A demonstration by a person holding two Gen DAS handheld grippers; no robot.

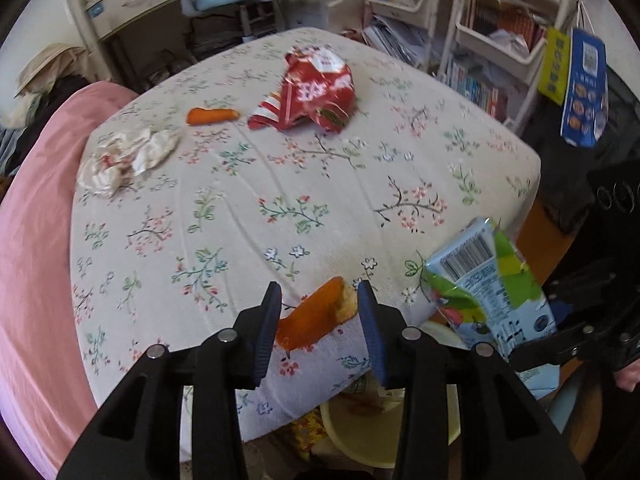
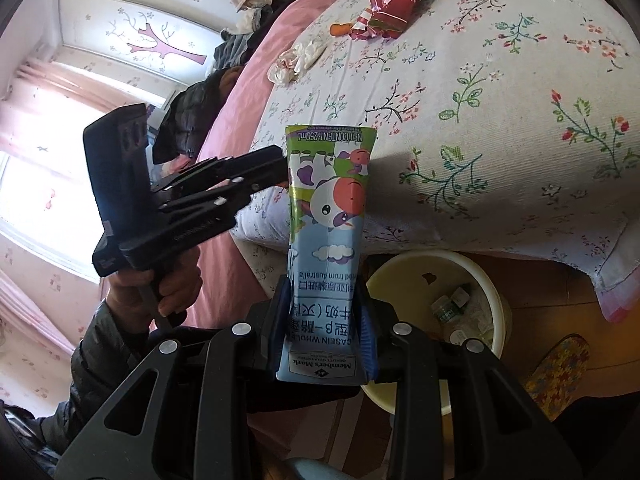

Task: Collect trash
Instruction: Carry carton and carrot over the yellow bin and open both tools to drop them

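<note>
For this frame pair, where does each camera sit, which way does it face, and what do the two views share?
Left wrist: on the left gripper, looking down across the floral bed; its open fingers flank an orange peel.
Right wrist: on the right gripper, facing the bed edge and the yellow bin; it is shut on the milk carton; the left hand shows.
Shared: the carton, the red snack bag, the crumpled tissue, the bin.

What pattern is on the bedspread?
Cream bedspread with small floral sprigs in pink, green and blue; clearest in the left wrist view.
</note>
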